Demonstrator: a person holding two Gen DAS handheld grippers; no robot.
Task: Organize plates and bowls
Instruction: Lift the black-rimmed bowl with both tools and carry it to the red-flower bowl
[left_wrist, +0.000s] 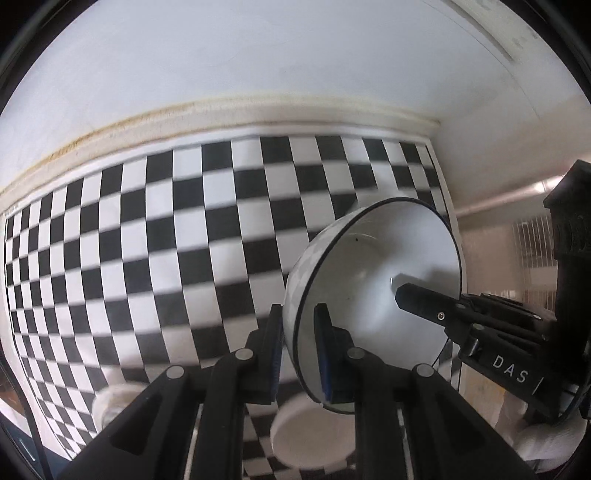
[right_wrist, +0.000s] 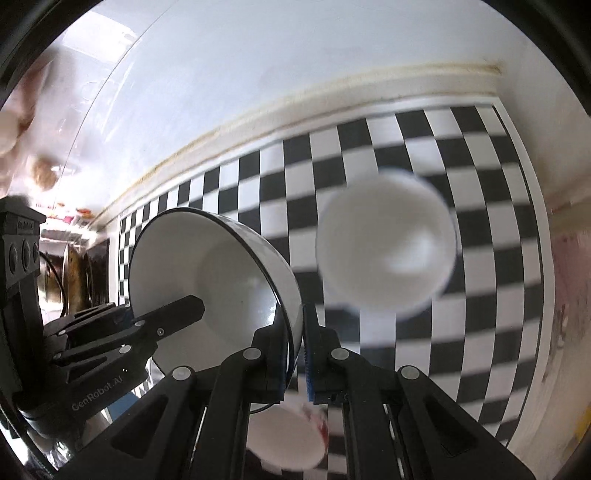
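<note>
Left wrist view: left gripper (left_wrist: 298, 345) clamped on the rim of a white enamel bowl with a thin dark rim line (left_wrist: 373, 295), one pad outside the wall, one inside. Bowl is off the surface, tipped on edge, mouth facing right toward the right gripper (left_wrist: 402, 295), whose finger sits inside the bowl on the opposite rim. Below: black-and-white chequered mat (left_wrist: 147, 240) and a blurred plain white bowl (left_wrist: 310, 435) directly under the fingers, likely the nesting target.

Right wrist view: right gripper (right_wrist: 295, 354) closed tight on the same bowl's (right_wrist: 207, 266) rim; mouth faces left toward the left gripper (right_wrist: 184, 310). Both hands equally engaged, bowl carried between them. A second blurred white bowl (right_wrist: 386, 251) rests on the chequered mat (right_wrist: 480, 221), up and right of the held one; another white dish with red marking (right_wrist: 291, 439) lies below the fingers.

Surface flat, patterned; pale wall and cream trim (right_wrist: 332, 96) behind.
</note>
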